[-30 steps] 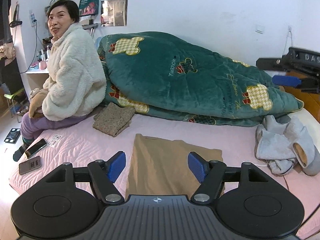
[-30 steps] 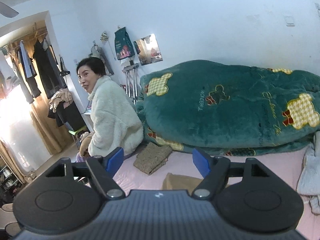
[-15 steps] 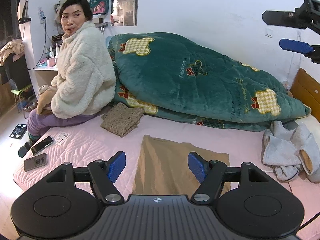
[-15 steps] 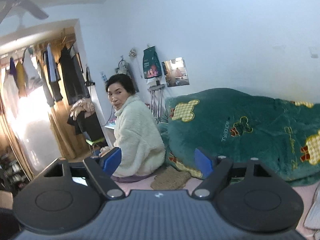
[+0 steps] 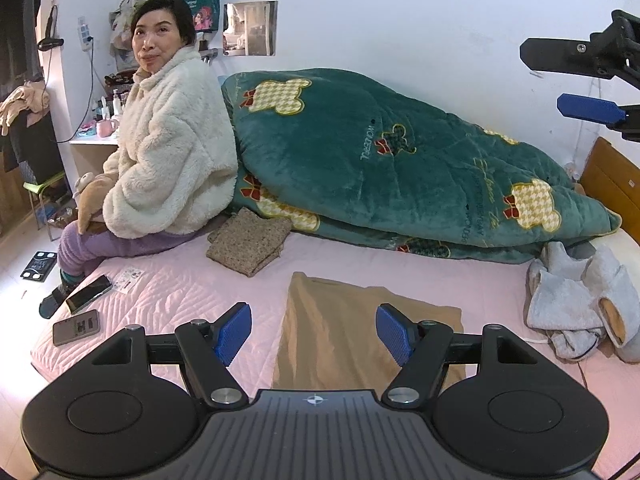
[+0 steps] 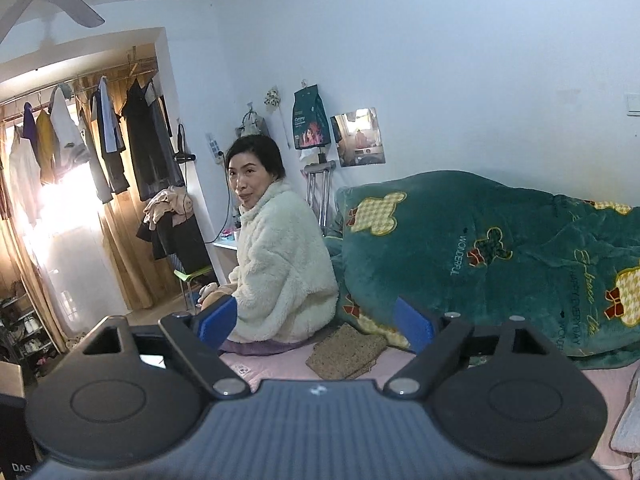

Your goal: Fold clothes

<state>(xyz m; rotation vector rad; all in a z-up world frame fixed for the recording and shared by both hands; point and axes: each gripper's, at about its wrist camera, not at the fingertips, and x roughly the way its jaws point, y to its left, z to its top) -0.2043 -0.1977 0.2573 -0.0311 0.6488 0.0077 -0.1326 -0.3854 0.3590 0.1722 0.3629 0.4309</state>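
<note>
Pink bed (image 5: 192, 292); left gripper (image 5: 314, 334) level (agape)

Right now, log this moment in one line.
left gripper: open, over tan cloth | right gripper: open, raised, empty | grey clothes: unfolded

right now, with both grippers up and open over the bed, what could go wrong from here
1. The right gripper points at the seated woman, not at any garment; a blind reach could go her way.
2. The tan garment lies just under the open left gripper; a pinch may catch the pink sheet too.
3. The phones near the bed edge could slide off if the sheet drags.
</note>
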